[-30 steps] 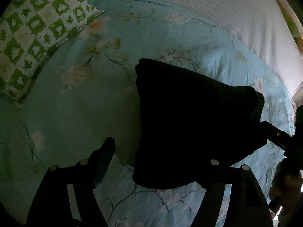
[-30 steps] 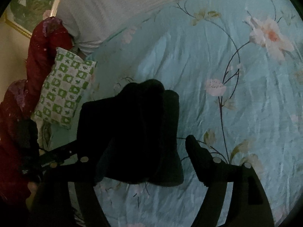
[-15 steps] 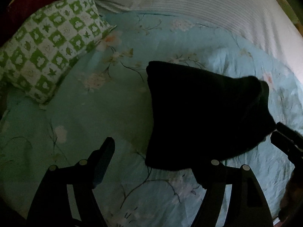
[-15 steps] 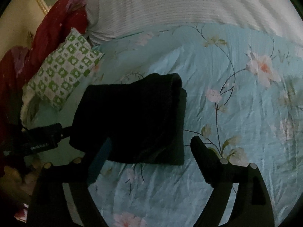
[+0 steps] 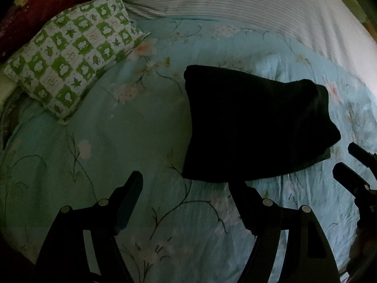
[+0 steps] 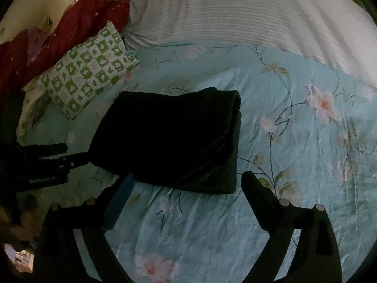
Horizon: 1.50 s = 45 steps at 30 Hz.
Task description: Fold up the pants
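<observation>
Pants [image 5: 254, 127] lie folded on the bed [image 5: 132, 127], just ahead of both spread, empty hand-held grippers: left [image 5: 186, 188], right [image 6: 186, 184]; long axis crosswise, neither clearly nearer.

Folded black pants [image 5: 254, 127] sit mid-bed on the floral quilt [image 5: 122, 141], open bedding on every side; a green checked pillow [image 5: 73, 63] blocks the far-left corner.

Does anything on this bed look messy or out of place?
Nothing much. The black pants lie as a compact folded bundle on the floral sheet, with both grippers open and clear of them. Only the red blanket is bunched loosely behind the green checked pillow.
</observation>
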{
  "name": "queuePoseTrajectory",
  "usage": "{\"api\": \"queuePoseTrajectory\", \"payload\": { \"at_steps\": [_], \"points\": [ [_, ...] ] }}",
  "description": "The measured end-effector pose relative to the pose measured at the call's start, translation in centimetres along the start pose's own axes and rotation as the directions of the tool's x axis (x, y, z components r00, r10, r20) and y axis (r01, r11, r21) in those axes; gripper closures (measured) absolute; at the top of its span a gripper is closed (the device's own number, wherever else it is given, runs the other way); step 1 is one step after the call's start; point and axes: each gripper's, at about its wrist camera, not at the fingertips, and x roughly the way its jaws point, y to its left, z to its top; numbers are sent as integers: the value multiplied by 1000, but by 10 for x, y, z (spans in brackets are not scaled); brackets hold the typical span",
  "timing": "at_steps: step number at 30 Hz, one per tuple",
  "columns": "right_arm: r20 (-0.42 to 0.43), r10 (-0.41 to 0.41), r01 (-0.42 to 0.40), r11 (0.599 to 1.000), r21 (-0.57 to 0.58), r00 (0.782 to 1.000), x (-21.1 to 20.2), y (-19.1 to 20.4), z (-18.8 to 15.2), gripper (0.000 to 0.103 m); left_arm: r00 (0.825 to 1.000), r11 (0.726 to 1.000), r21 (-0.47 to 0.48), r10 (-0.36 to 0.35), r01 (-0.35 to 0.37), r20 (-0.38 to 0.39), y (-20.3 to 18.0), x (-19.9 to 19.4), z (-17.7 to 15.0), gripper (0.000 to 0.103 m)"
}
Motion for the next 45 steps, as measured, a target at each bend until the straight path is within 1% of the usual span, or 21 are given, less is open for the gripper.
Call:
{"api": "queuePoseTrajectory", "payload": {
  "at_steps": [7,13,15,23,45],
  "points": [
    [26,-16,16,1000,-13,1000,-3,5,-3,9,1000,1000,22,9,-10,21,-7,-6,-7,27],
    [47,-27,29,998,-48,999,-5,9,-3,8,999,1000,16,14,-15,43,-10,-9,-8,26],
    [51,-21,24,998,-56,998,-6,11,-4,8,999,1000,11,13,-13,49,-10,-9,-7,24],
    [37,-33,36,997,-73,999,1,16,-9,8,998,1000,14,18,-18,59,-13,-10,-9,22],
    [45,-45,48,995,-82,998,6,18,-8,7,997,998,49,23,-27,68,-15,-3,-4,20]
  ]
}}
